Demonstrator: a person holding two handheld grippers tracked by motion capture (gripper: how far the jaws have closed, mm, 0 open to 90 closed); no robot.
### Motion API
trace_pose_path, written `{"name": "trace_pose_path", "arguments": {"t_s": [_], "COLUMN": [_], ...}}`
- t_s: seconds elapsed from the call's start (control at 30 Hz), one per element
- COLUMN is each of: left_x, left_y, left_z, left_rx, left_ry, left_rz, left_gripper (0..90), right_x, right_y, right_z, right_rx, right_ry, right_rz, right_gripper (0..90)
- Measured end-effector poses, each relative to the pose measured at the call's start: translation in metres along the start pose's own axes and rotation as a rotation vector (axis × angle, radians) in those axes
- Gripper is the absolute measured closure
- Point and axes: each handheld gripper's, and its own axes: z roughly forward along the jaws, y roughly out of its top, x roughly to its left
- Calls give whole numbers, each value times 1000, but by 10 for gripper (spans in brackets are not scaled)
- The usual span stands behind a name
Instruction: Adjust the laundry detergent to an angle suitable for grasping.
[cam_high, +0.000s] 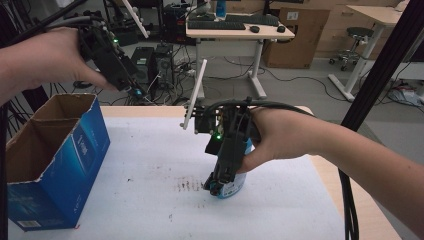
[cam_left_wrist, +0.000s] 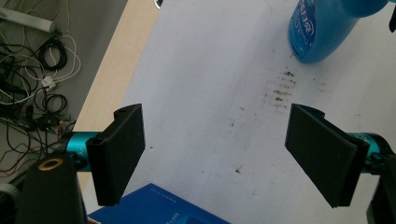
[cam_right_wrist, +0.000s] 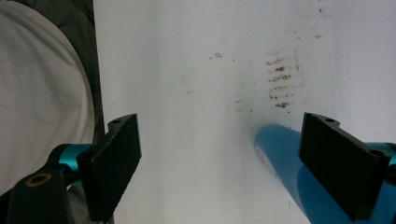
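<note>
While blue carton (cam_high: 52, 160) stands open at table's left edge, nothing visible inside from high view — packing judged barely begun. Blue bottle (cam_high: 235, 182) upright mid-sheet. Right gripper (cam_high: 220, 182) down beside bottle, jaws wide, not yet clamped. Left gripper (cam_high: 131, 89) raised over carton's far side, jaws wide, empty.

High view: fixed above the near edge, looks forward and down over the tabletop (cam_high: 150, 150) to the room behind. Left gripper view: rides high, looks steeply down between its fingers (cam_left_wrist: 119, 156) at the sheet, box (cam_left_wrist: 154, 207) corner below, bottle (cam_left_wrist: 322, 28) far off. Right gripper view: close, nearly straight down, bottle (cam_right_wrist: 285, 158) beside one finger. All three share the brown smudge (cam_high: 189, 186) and the bottle.
</note>
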Motion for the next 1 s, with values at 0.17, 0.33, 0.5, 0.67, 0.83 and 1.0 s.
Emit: {"name": "trace_pose_path", "arguments": {"t_s": [0.17,0.33,0.5,0.67,0.83,1.0], "left_x": [0,-1,-2,-2,-2,-2], "left_y": [1,1,2,1,1,1], "left_z": [0,1,1,-1,-1,-2], "left_rx": [-3,-1,-1,-4,-2,-5], "left_ry": [-2,0,1,1,0,2], "left_rz": [0,2,5,1,6,4], "left_gripper": [202,202,202,202,202,202], "right_x": [1,1,1,2,2,3], "right_y": [-1,-2,-3,-3,-2,-1], "right_z": [-2,-4,-5,-8,-11,-18], "right_rx": [-7,-16,-19,-25,-27,-42], "right_ry": [1,0,2,0,-5,-5], "right_rz": [1,4,0,0,-3,-5], "right_gripper": [125,125,125,126,125,126]}}
